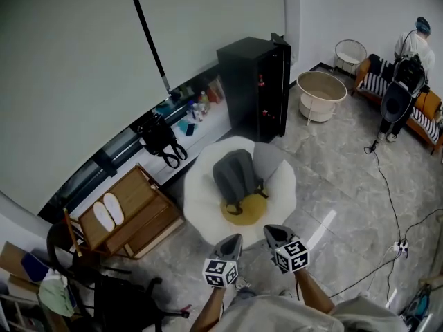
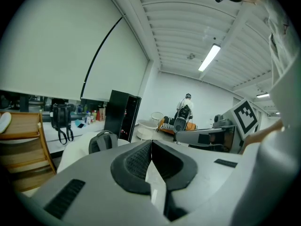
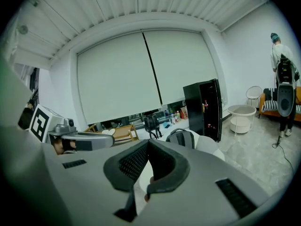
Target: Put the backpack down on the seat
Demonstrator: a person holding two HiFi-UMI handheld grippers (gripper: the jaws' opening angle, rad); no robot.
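Left gripper (image 1: 231,243) has its jaws pressed together on nothing. The backpack (image 1: 234,177) already sits on the white seat (image 1: 199,203), apart from both grippers, so it looks done to me. Right gripper (image 1: 275,235) is clamped empty too, so next is probably just backing off without bumping it.

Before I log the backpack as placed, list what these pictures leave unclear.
- Backpack underside: head view, hidden by its own body on the seat.
- Backpack's lower half: left gripper view, behind the left gripper.
- Bottles on the sill: head view, too small to identify.
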